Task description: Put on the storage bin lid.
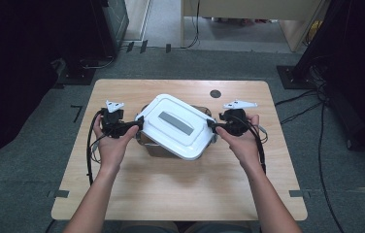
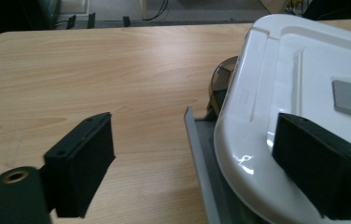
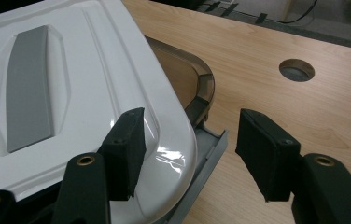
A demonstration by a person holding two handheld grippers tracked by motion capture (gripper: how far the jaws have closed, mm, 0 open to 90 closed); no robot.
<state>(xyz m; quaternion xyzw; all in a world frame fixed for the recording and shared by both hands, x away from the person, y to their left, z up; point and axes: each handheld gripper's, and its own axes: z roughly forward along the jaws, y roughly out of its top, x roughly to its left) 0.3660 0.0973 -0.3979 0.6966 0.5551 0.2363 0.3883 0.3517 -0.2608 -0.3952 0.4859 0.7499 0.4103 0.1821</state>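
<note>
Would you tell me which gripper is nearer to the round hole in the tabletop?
Right. The right gripper sits at the white lid's right edge, just below and beside the hole. The left gripper is at the lid's left edge, the lid lying between.

white lid (image 1: 178,125), askew on brown box (image 3: 197,79)

Light wooden table (image 1: 180,194) with a round cable hole (image 1: 215,93) near its far edge, grey carpet floor (image 1: 336,160), black cables (image 1: 323,145) trailing at right, dark equipment stands (image 1: 93,48) behind.
</note>
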